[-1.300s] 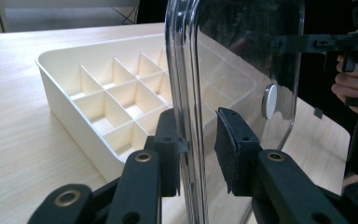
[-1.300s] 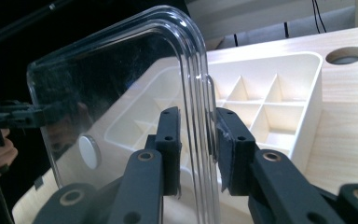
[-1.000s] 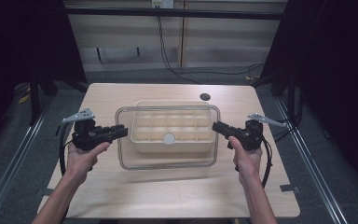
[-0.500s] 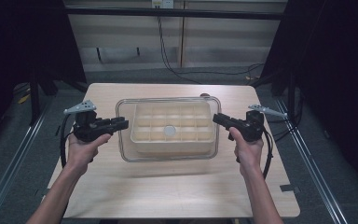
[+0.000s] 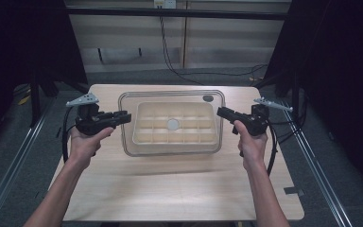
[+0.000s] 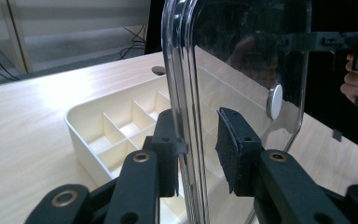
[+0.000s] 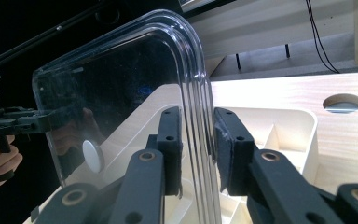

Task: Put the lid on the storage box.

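Note:
A clear plastic lid with a white round knob hangs level above a cream compartment box on the wooden table. My left gripper is shut on the lid's left rim, and my right gripper is shut on its right rim. In the left gripper view the lid's rim runs between the pads of the left gripper, with the box beside it. In the right gripper view the lid sits between the right gripper's pads.
A round hole is in the table at the far right, seen through the lid. Cables trail from both grippers over the table's sides. Metal rails run along the floor left and right of the table.
Both grippers have risen and moved away from the person with the lid between them. The lid now hangs higher above the box.

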A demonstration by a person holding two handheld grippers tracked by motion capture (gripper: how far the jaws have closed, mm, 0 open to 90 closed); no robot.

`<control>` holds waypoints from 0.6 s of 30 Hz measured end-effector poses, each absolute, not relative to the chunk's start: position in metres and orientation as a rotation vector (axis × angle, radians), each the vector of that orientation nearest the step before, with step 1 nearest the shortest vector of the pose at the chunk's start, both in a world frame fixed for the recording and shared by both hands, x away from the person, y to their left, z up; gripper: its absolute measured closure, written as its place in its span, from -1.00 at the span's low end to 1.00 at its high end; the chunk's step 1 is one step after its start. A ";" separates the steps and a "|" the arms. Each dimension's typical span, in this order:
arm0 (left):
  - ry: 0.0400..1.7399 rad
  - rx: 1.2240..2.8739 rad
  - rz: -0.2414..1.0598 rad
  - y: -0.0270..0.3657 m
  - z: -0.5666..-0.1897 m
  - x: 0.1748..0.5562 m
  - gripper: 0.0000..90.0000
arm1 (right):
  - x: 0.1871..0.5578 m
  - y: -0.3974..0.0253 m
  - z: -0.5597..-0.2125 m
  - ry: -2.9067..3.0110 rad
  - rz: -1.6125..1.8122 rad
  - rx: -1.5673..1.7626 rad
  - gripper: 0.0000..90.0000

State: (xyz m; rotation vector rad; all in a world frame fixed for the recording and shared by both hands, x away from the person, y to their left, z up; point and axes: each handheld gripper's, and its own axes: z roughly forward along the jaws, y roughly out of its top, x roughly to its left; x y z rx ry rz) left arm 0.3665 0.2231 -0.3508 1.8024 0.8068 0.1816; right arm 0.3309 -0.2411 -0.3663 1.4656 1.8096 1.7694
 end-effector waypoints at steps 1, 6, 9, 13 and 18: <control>0.811 1.807 0.182 0.223 -0.350 0.368 0.54 | 0.332 -0.241 -0.365 1.811 1.769 1.459 0.63; 0.821 1.791 0.189 0.225 -0.346 0.373 0.54 | 0.336 -0.238 -0.362 1.826 1.753 1.456 0.63; 0.837 1.781 0.181 0.224 -0.348 0.376 0.54 | 0.340 -0.239 -0.364 1.824 1.765 1.459 0.63; 0.840 1.773 0.181 0.222 -0.351 0.380 0.53 | 0.344 -0.241 -0.365 1.817 1.763 1.473 0.63; 0.848 1.778 0.182 0.217 -0.349 0.387 0.53 | 0.347 -0.243 -0.366 1.804 1.758 1.486 0.63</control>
